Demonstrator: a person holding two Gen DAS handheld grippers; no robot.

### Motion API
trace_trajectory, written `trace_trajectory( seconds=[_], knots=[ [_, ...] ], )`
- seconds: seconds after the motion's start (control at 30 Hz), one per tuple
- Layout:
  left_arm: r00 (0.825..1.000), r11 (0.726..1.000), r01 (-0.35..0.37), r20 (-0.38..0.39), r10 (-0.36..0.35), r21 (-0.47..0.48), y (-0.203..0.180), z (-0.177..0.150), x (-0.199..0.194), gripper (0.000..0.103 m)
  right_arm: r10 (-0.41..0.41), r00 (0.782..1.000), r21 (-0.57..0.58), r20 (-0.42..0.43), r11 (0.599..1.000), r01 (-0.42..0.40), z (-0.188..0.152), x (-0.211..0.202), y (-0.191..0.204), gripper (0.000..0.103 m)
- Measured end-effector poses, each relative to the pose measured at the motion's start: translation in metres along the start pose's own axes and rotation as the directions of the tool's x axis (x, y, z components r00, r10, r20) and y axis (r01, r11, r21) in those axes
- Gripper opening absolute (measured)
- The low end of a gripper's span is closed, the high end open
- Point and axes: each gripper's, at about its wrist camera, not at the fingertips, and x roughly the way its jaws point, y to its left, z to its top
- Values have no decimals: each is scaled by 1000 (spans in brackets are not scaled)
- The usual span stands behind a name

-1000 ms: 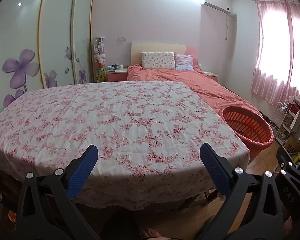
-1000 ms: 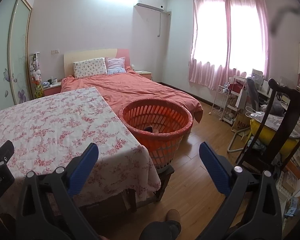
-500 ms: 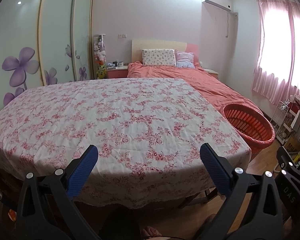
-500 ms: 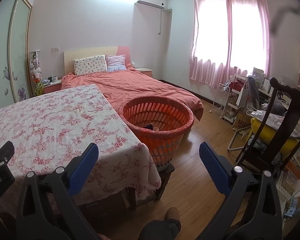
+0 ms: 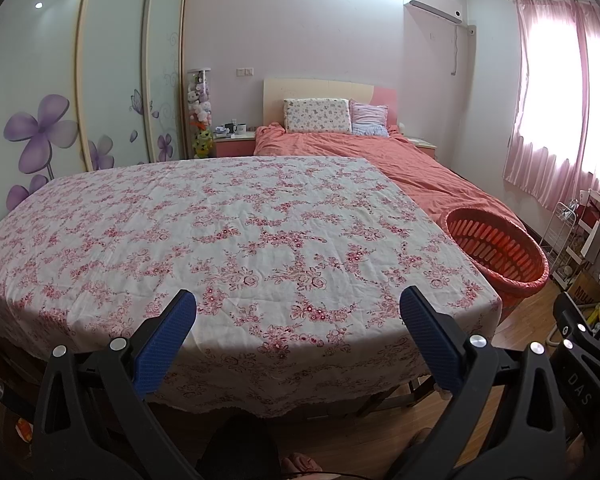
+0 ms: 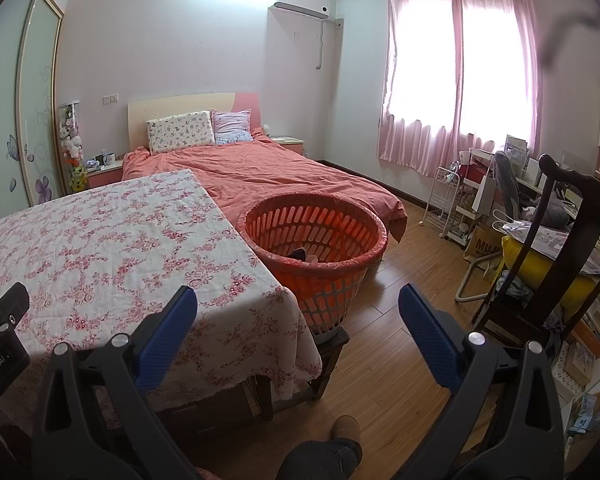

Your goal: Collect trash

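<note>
Pink-curtained window (image 6: 456, 76) lights a coral bed (image 6: 268, 176) on wood floor (image 6: 400, 320).

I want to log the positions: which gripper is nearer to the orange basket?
Right. The right gripper is open just before the orange basket; the left gripper is open over the table's near edge, farther away.

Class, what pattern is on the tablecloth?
Pink-red flowers on white tablecloth; clearest in the left wrist view.

The left hand-held gripper (image 5: 298, 320) has its blue-padded fingers (image 5: 165, 342) spread wide, gripping nothing. The right hand-held gripper (image 6: 298, 320) is likewise spread wide and empty, held level. A trouser leg (image 6: 320, 460) shows below it.
</note>
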Motion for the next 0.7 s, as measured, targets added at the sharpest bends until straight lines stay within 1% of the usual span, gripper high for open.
trace_trajectory(
  seconds=[0.7],
  knots=[
    [1000, 1000, 4, -2, -4, -1, -1, 0, 0, 100, 0, 1000, 1, -1, 1000, 0, 0, 0, 0, 99]
  ],
)
